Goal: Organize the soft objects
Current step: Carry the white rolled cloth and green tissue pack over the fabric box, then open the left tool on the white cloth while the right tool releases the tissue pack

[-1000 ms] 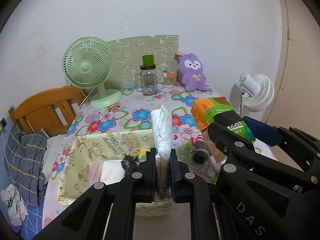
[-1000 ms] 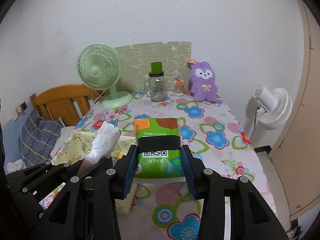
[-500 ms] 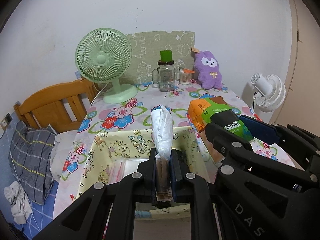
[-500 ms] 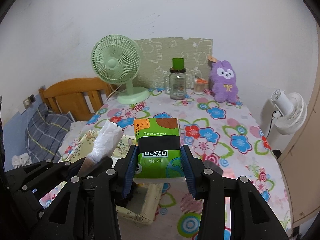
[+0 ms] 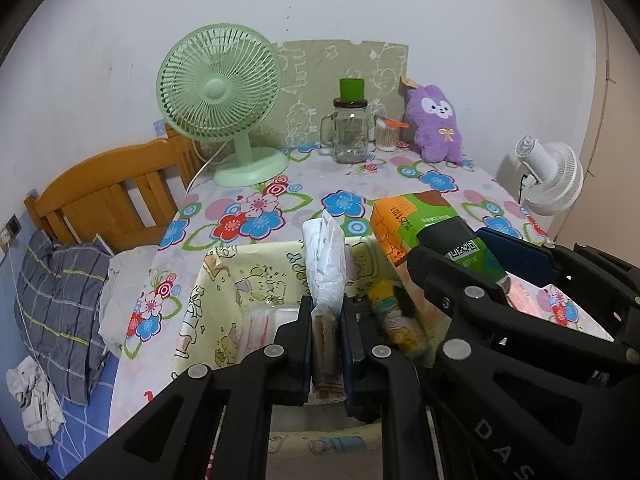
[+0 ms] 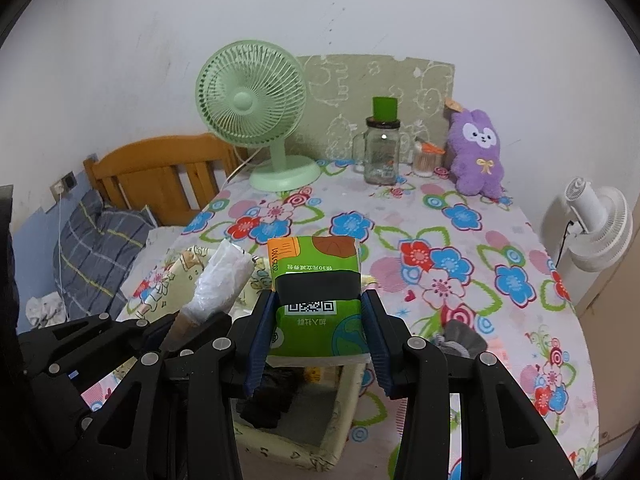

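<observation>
Left gripper (image 5: 326, 320) clamped on a crinkled white plastic packet (image 5: 325, 260), held upright above the yellow cartoon-print fabric bin (image 5: 224, 280) on the floral tablecloth (image 6: 460, 248). Right gripper (image 6: 318, 320) clenched around a green tissue pack (image 6: 316, 276), held over the same bin's right side, just beside the packet. Behind, against the wall: green desk fan (image 5: 218, 92), glass jar (image 5: 351, 130), purple plush bunny (image 5: 436, 124).

Green tissue pack (image 6: 316, 300), right wrist view: QR code on white label at pack centre; upside-down Chinese print above and below, not legible. Orange corner at 11 o'clock: digits, unclear. Right gripper (image 5: 496, 452) body, left wrist view: raised letters "DAS".
</observation>
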